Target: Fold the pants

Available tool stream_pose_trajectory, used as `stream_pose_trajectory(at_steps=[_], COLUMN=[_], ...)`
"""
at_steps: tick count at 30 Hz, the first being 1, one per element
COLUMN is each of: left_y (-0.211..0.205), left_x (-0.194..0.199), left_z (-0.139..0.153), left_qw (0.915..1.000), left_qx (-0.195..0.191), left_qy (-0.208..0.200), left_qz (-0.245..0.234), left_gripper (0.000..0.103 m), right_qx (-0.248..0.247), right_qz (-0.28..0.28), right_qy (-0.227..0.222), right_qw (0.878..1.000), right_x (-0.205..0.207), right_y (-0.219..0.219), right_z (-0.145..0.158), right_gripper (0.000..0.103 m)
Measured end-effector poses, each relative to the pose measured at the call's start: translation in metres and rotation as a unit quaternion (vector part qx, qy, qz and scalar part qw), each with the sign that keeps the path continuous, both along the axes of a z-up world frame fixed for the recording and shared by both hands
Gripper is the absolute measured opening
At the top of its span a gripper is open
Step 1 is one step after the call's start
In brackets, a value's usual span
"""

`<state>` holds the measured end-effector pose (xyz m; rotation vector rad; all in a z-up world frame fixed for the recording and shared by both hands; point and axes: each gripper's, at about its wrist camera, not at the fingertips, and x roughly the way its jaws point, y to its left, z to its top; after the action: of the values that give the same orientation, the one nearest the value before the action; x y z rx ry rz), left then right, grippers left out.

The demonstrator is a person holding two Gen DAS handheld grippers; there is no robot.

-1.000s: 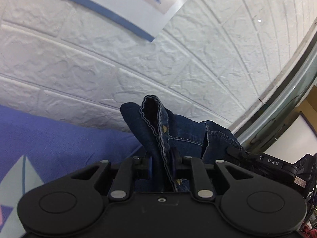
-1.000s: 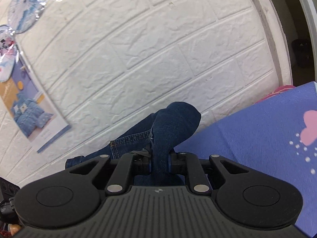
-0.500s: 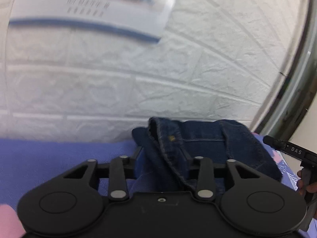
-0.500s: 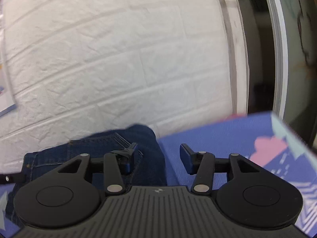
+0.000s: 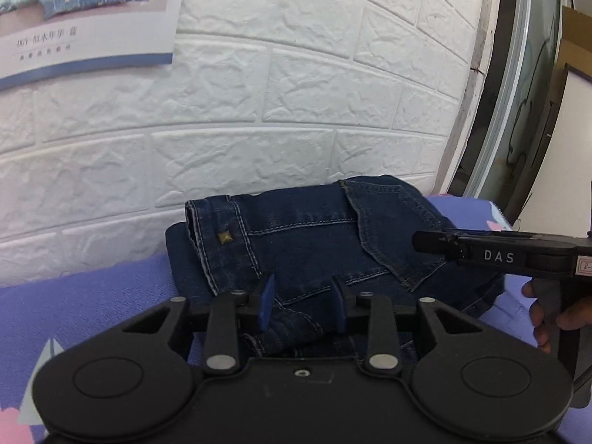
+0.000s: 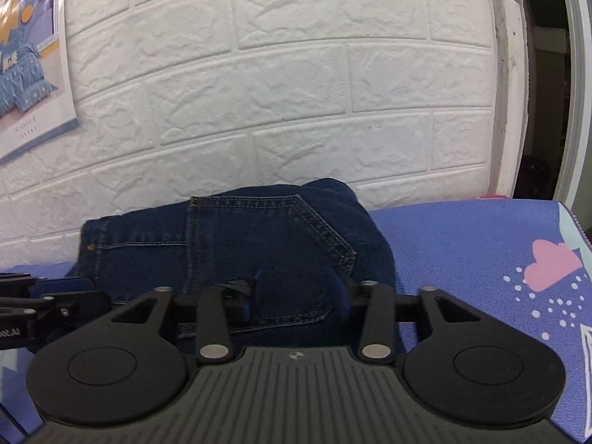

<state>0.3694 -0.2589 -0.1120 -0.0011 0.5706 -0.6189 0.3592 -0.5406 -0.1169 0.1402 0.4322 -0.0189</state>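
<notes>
Folded pants point(image 5: 314, 244) — dark blue denim — lying as a compact bundle on the purple patterned cloth point(image 6: 462, 244), close against the white brick wall point(image 5: 259, 92); waistband edge with a brass rivet at the left of the bundle, back pocket uppermost. Left gripper point(image 5: 302, 303): fingers parted with a clear gap, just above the near edge of the denim and gripping nothing. Right gripper point(image 6: 296, 296): fingers likewise spread, denim visible between them but not pinched. In the left wrist view the right gripper reaches in from the side, held by a hand point(image 5: 547, 314). Handling, as judged: denim is soft yet fairly heavy and thick, so layers tend to stay where laid but spring open at bulky seams. The firmest holds are probably the stitched waistband and the folded edges — thin single layers would slip or drag the stack apart.
</notes>
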Motion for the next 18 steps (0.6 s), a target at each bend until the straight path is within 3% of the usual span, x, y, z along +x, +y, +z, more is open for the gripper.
stream_pose_trajectory(at_steps=[2,4,14,18], left_y=[0.009,0.017,0.037,0.042], left_x=[-0.007,-0.019,-0.108,-0.146], left_z=[0.014,0.028,0.079,0.085], left_qw=[0.9997,0.9991,0.9954,0.9951], left_qx=[-0.023,-0.036,-0.024,-0.015], left_qy=[0.010,0.007,0.038,0.044], left_qz=[0.004,0.022,0.085,0.087], left_gripper=[0.079,0.097,0.100,0.100], right_qx=[-0.008,-0.022,-0.110,-0.106], right_qz=[0.000,0.003,0.016,0.014], right_qy=[-0.009,-0.008,0.037,0.047], right_qw=[1.000,1.000,0.993,0.993], right_x=[-0.013,-0.027,-0.135,-0.172], right_y=[0.002,0.003,0.020,0.025], right_z=[0.014,0.031,0.084,0.090], right_gripper=[0.103,0.103,0.103,0.103])
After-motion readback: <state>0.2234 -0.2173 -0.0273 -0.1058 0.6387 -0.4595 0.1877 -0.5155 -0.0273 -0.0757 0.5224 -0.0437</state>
